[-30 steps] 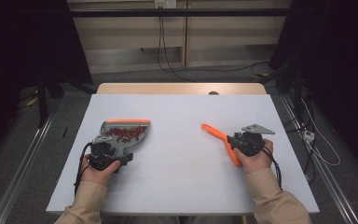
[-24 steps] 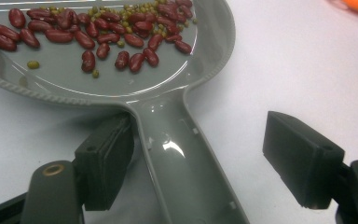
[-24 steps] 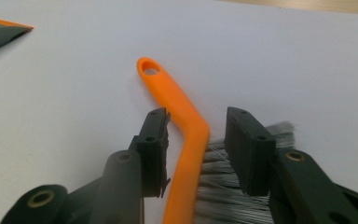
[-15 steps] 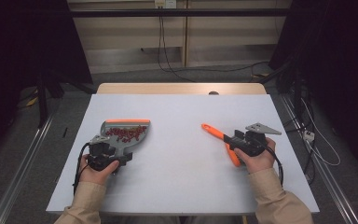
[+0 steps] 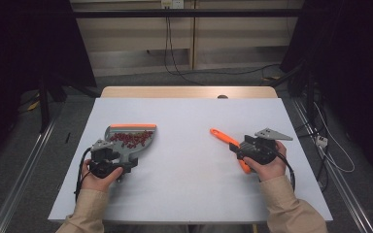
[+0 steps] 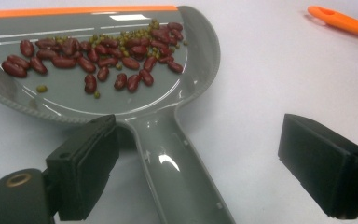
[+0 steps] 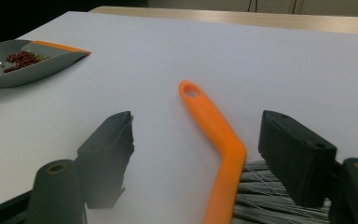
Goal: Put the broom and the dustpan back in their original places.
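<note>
Left claw (image 6: 205, 168) apart around grey dustpan (image 6: 121, 70) handle; kidney beans (image 6: 98, 56) inside. Right claw (image 7: 205, 158) apart around orange brush (image 7: 214, 135) on desk (image 5: 184, 184).

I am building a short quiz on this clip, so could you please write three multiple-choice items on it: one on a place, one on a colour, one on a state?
1. Where are the beans?
A. In the grey dustpan
B. Scattered on the table
C. In a bowl

2. What colour is the brush handle?
A. Blue
B. Orange
C. Green

3. How does the left tool stand?
A. Shut on the dustpan handle
B. Shut on nothing
C. Open, jaws either side of the dustpan handle

Answers: 1 A, the red beans lie in the pan's tray. 2 B, the right gripper view shows an orange handle above pale bristles. 3 C, gaps show between both jaws and the handle.
</note>
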### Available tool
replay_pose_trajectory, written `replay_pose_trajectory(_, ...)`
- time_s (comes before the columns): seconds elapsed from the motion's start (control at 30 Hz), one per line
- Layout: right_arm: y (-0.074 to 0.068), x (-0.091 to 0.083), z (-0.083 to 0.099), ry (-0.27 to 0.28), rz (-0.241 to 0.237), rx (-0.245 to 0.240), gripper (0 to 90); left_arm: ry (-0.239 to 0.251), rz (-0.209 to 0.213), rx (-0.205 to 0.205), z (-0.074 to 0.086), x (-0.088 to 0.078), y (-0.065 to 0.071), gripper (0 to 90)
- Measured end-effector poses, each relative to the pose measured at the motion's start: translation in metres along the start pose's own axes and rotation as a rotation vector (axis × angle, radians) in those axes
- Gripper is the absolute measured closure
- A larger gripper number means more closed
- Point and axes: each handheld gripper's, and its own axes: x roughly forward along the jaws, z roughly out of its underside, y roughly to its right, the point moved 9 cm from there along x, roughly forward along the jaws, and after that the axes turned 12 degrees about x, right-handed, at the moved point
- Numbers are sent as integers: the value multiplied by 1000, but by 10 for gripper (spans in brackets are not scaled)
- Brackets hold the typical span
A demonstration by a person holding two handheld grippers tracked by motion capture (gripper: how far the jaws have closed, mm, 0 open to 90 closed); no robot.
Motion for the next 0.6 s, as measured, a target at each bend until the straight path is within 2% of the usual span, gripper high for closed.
replay_pose_trajectory(0.27,-3,-1,0,4,-15,-11,233,91,58,54,-11,-5,3,74)
replay_pose_trajectory(0.43,-8,-1,1,-5,-41,-19,213,94,75,78,-14,-5,4,70)
replay_pose_trajectory(0.6,-13,-2,1,0,-71,-21,210,119,97,99,-19,-6,6,70)
